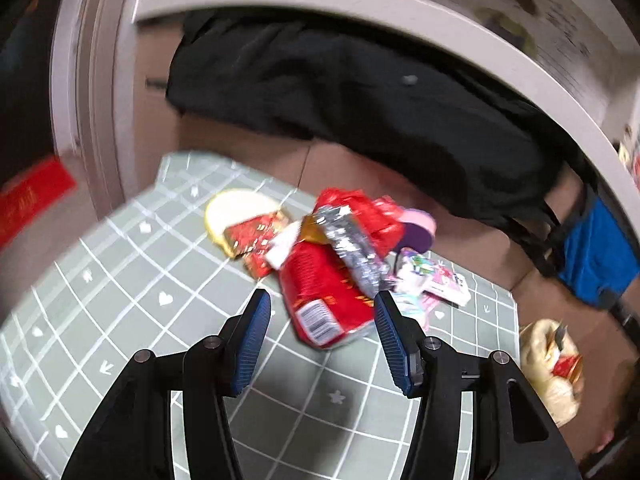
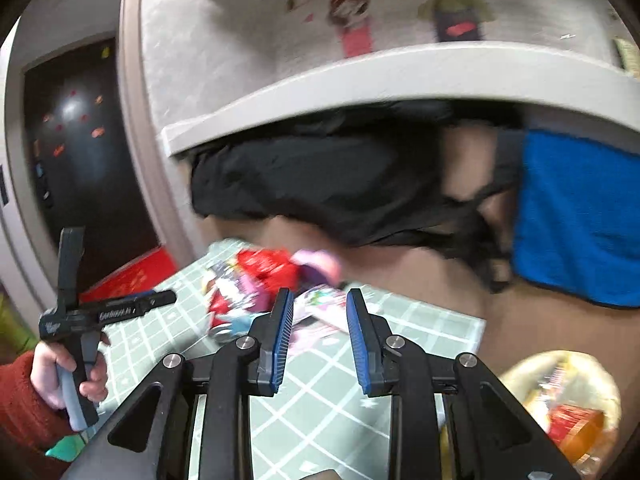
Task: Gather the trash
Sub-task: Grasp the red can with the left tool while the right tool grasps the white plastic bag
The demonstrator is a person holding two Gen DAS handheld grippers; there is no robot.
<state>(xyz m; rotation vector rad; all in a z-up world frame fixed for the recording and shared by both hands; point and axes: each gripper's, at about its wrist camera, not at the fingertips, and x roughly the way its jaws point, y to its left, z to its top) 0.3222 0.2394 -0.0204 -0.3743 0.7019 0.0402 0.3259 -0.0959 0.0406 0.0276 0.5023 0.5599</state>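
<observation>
**Both grippers empty, closing in on the wrapper pile**

You were in the approach step: neither tool had picked anything up yet. Your left gripper (image 1: 322, 312) had its jaws standing apart with nothing pressed between the blue pads, and the red wrapper (image 1: 326, 296) lay on the mat just beyond them, lined up with the gap. Your right gripper (image 2: 320, 316) also had its jaws apart, narrower, and empty, aimed at the pink printed packets (image 2: 320, 308) at the near edge of the heap.

The trash pile (image 1: 320, 248) sat loose on the green grid mat (image 1: 120, 280): red wrappers, a crumpled silver foil (image 1: 352, 252), a pale round lid or plate (image 1: 236, 210), and a pink and purple item (image 1: 418, 226) at the back. A yellowish bag (image 2: 568, 400) holding what looked like wrappers sat off the mat on the brown floor to the right, probably the place to drop things.

The next move, as I judge it, called for you to lower one gripper over a single wrapper and close on a raised fold, since thin film lying flat would slip out.

The left view gave the pile in some detail, barcode and foil included. Only the right view showed your left hand (image 2: 68, 376) in a red sleeve (image 2: 22, 396) gripping the other tool's handle, and more of the blue cloth (image 2: 580, 216) under the white ledge (image 2: 360, 88).
</observation>
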